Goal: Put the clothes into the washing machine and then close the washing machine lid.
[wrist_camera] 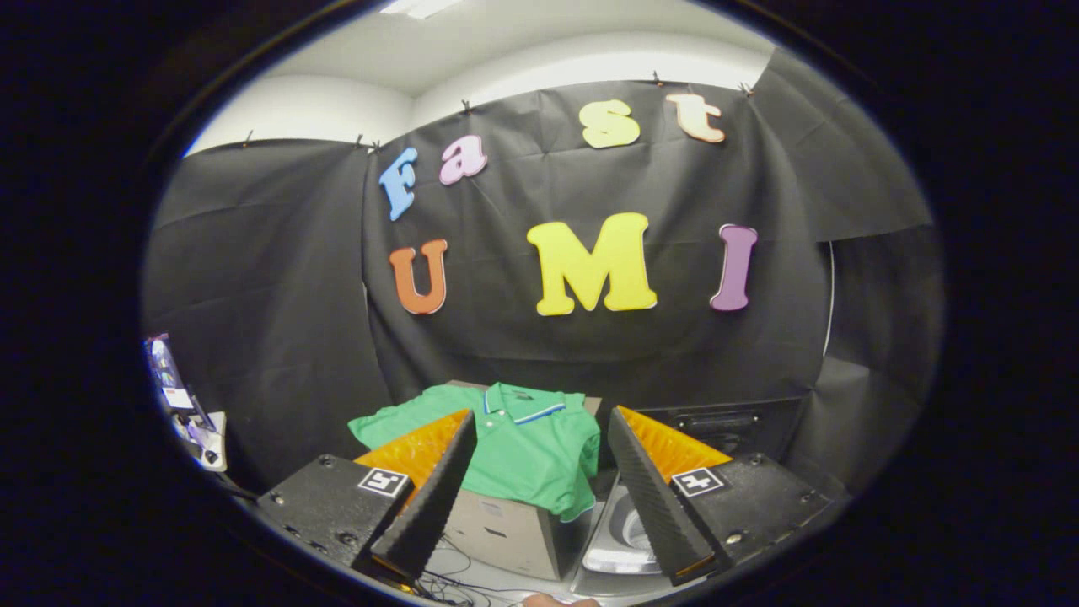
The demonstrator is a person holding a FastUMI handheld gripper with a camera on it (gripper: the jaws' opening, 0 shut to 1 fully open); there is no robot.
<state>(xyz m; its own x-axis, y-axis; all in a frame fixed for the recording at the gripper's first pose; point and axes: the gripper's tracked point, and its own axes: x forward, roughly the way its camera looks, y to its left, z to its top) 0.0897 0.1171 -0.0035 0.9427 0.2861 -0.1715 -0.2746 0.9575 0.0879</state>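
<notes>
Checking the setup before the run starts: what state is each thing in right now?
green polo shirt: spread out on top of the cardboard box, one edge hanging over its front.
cardboard box: closed, shirt on top.
washing machine: lid open, drum showing, beside the box.
gripper: open, holding nothing, short of the shirt.

I have the hand-held two-finger gripper (539, 489) raised and level, looking straight ahead along its fingers. Both ridged wedge-shaped fingers (434, 497) stand wide apart, splayed outward toward their bases and narrowing toward their tips, with nothing pressed between them. Each finger sits on a dark, flat mounting block carrying a small square black-and-white marker tag (383, 481). Neither fingertip touches anything that I can make out; the jaws hang free in the air.
</notes>
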